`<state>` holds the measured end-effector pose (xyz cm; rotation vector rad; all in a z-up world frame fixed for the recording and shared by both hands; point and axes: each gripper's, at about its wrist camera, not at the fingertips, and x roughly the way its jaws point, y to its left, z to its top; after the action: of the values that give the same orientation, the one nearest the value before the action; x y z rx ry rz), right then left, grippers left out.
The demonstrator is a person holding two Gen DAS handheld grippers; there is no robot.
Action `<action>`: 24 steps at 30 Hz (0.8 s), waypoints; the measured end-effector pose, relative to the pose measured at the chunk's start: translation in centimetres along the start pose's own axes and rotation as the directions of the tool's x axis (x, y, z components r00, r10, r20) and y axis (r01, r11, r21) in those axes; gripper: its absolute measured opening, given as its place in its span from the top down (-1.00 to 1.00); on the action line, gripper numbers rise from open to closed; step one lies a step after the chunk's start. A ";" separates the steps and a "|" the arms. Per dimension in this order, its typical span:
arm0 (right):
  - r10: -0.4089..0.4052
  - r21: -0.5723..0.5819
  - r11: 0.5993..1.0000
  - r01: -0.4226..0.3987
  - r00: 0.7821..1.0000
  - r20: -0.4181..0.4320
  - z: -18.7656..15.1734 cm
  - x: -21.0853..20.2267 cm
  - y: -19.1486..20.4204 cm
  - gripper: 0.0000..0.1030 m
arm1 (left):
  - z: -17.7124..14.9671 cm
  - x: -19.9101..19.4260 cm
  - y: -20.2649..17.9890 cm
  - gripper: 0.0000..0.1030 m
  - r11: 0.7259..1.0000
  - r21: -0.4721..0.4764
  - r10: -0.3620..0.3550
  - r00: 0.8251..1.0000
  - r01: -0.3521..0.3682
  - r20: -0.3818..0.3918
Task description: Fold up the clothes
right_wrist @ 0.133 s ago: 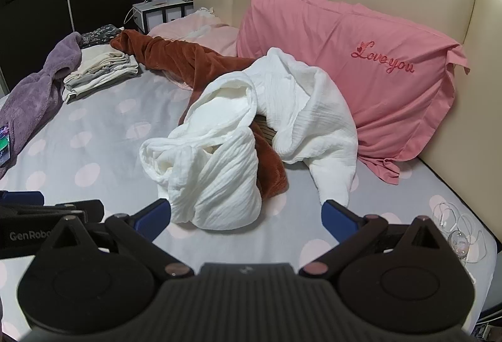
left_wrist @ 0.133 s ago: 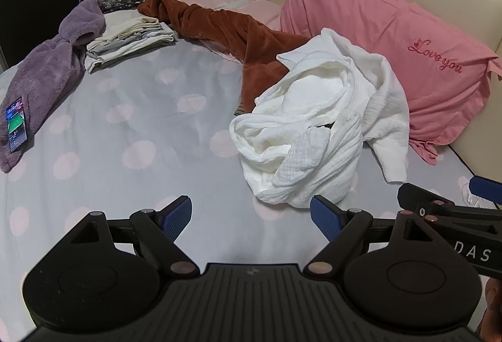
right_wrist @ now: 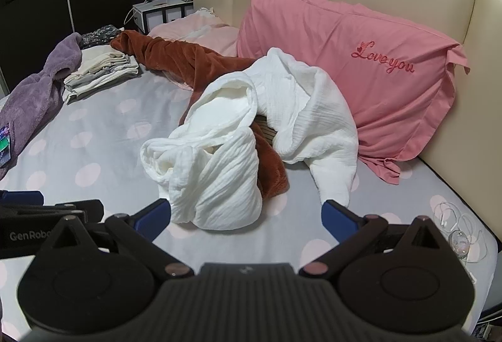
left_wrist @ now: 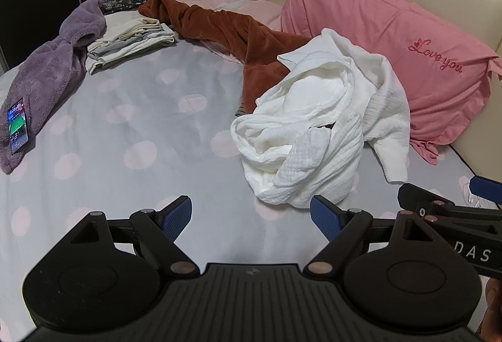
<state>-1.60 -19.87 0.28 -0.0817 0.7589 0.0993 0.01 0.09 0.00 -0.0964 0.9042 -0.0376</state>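
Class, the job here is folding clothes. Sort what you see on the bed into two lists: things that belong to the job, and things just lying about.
Belongs to the job:
white garment
rust-brown garment
purple fleece
folded stack

Lying about:
phone
pink pillow
earphones
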 end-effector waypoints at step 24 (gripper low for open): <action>0.010 -0.006 1.000 -0.010 1.000 0.008 0.1 -0.3 0.8 -0.99 | 0.0 -0.6 0.8 -0.61 1.000 -0.017 0.016 1.000 -0.016 0.001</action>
<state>-1.82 -19.12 0.54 -0.0834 0.7516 0.1111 -0.39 0.97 0.39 -0.1048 0.9040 -0.0151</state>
